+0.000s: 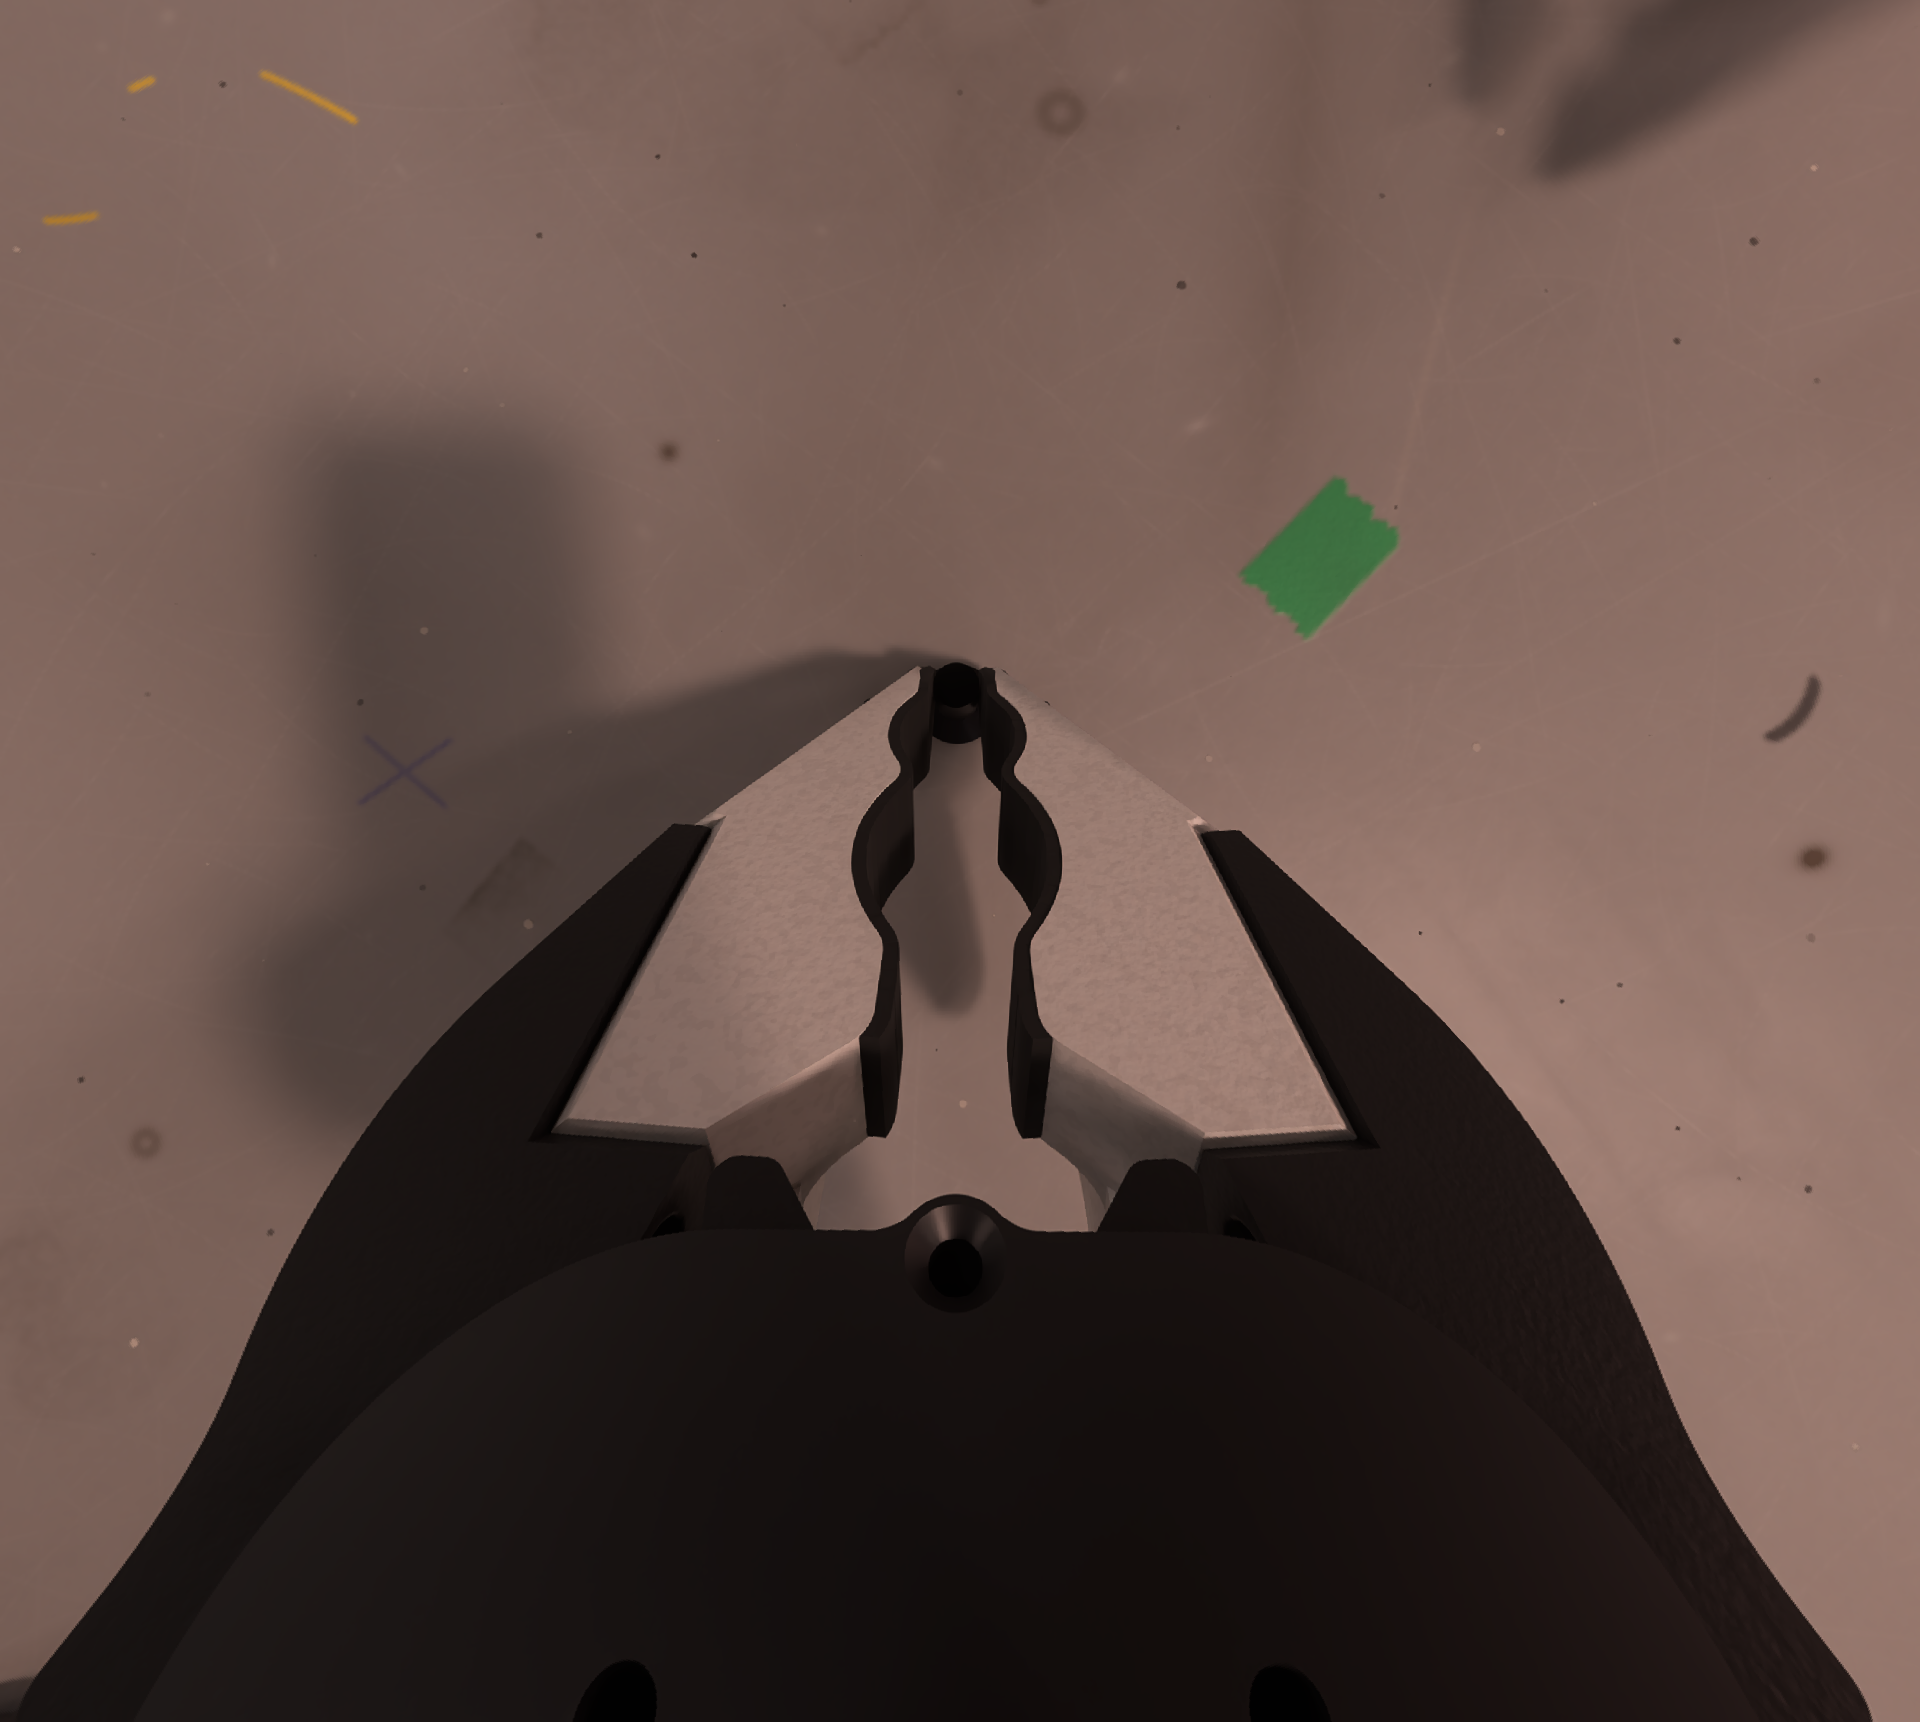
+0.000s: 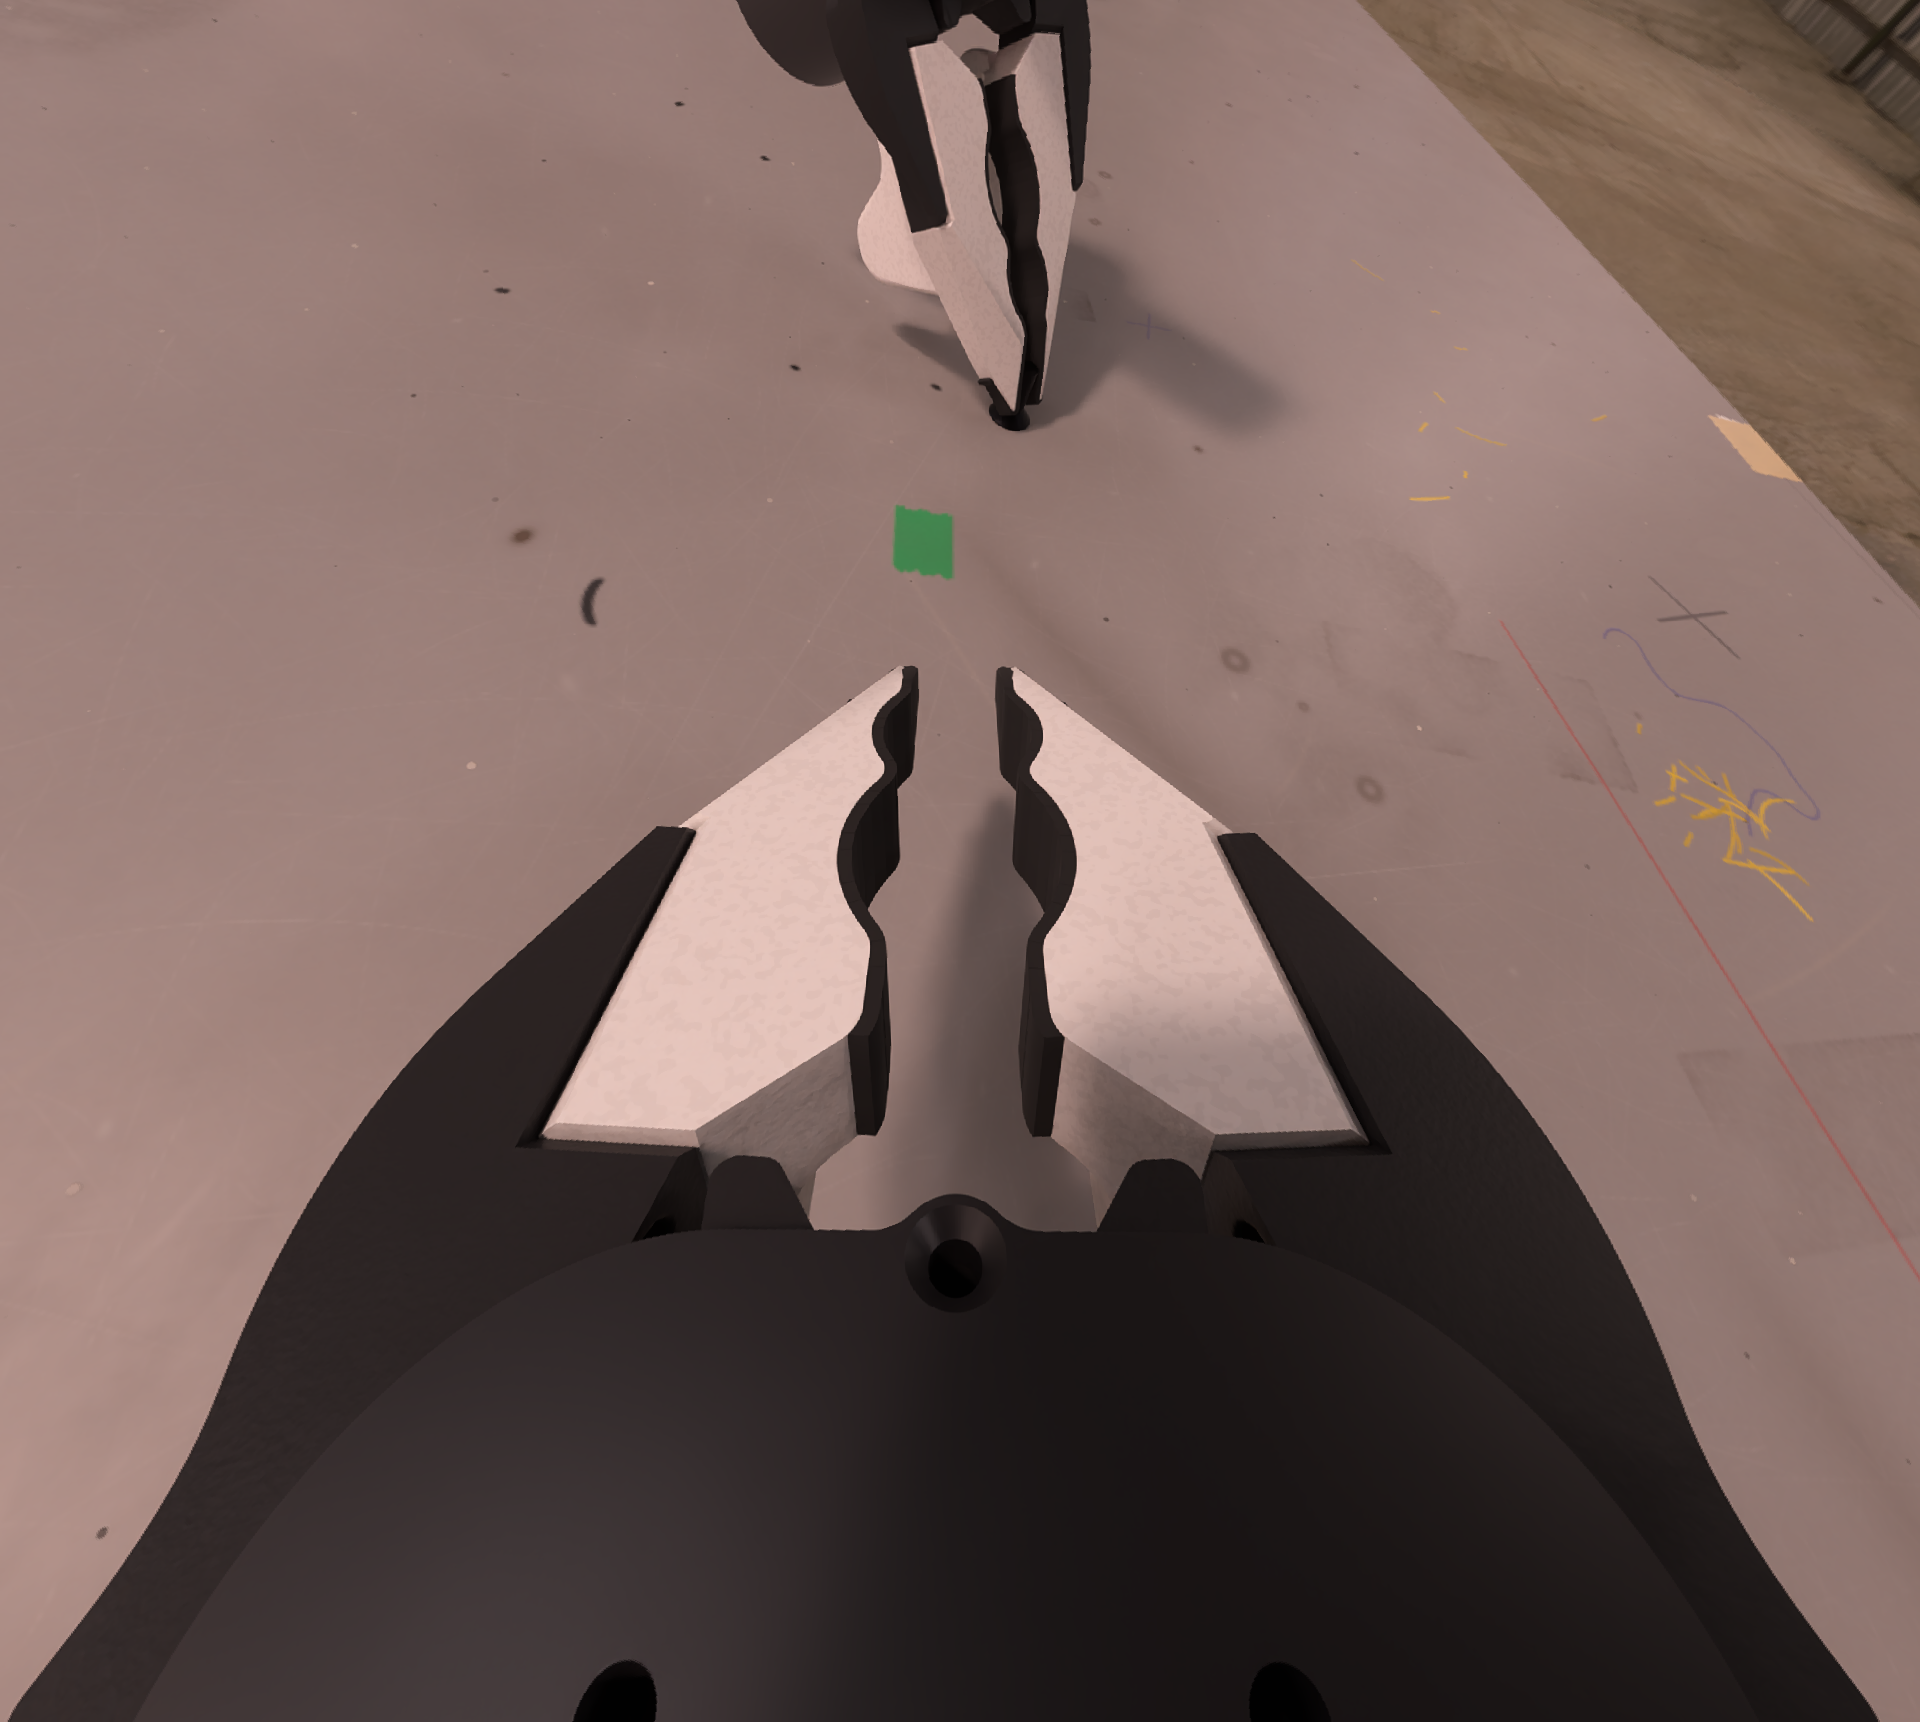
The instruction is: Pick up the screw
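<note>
We read the left gripper (image 1: 957, 685) as pointing almost straight down at the table (image 1: 1143, 270), tips pinched on the screw (image 1: 956, 704). The screw is small and dark, caught right at the fingertips (image 1: 1000, 685). In the left wrist view we look down its socket head, so its long axis seems to run upright, along the fingers. In the right wrist view its lower end (image 2: 1012, 419) sits at the table surface, touching or just off it, hard to tell under the shadow. So the left claw is closed around the screw, with only the screw's width between the jaws.

The right gripper (image 2: 957, 685) hangs part open, holding nothing and touching nothing, well apart from the screw, which lies straight ahead of it, past the green tape patch (image 2: 924, 540). The left gripper (image 2: 1013, 394) is clearly the nearer one. The screw sits mid-table, away from every edge; the right-hand table edge and floor (image 2: 1558, 62) are far off. We judge the next move to be a straight lift.
</note>
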`<state>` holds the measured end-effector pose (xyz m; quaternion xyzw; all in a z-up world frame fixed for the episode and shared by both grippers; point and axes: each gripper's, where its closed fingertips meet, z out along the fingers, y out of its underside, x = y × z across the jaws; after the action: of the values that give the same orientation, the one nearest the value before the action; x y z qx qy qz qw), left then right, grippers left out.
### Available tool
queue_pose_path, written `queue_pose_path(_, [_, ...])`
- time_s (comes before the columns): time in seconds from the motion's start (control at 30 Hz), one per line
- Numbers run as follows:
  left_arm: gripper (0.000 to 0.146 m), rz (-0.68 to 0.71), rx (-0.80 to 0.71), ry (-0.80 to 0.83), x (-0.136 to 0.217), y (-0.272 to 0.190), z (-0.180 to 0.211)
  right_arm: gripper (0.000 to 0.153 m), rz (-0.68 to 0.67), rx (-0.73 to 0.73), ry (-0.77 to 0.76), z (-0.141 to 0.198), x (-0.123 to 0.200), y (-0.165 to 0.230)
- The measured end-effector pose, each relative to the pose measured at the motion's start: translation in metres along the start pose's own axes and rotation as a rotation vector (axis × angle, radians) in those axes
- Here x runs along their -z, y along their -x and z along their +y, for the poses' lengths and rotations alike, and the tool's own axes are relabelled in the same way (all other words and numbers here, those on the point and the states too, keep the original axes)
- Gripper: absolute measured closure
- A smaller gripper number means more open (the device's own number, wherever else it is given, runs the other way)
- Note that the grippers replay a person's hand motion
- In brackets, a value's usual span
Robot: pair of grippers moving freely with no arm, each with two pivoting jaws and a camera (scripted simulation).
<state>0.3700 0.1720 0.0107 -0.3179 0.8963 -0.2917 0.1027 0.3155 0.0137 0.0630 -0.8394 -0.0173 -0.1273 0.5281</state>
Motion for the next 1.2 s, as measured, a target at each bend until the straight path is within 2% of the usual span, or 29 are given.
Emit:
queue_pose_path(0.43, [0.138,-0.071,-0.103,0.006,-0.001,0.003,-0.003,0.139,0.0,0.011,0.008,0.001,-0.001,0.001])
queue_pose_path(0.73, [0.138,0.039,-0.045,-0.111,0.008,0.001,-0.018,0.139,-0.001,-0.019,-0.023,-0.003,0.002,-0.002])
queue_pose_path(1.0, [0.138,0.037,-0.049,-0.126,0.015,0.003,-0.023,0.14,0.005,-0.035,-0.03,-0.003,0.003,-0.005])
queue_pose_path(1.1, [0.138,0.044,-0.128,-0.195,0.023,-0.011,-0.039,0.14,0.028,-0.079,-0.05,-0.007,0.004,-0.011])
queue_pose_path(1.2, [0.138,0.013,-0.362,-0.331,0.036,-0.049,-0.066,0.14,0.011,-0.21,-0.129,-0.024,0.008,-0.014])
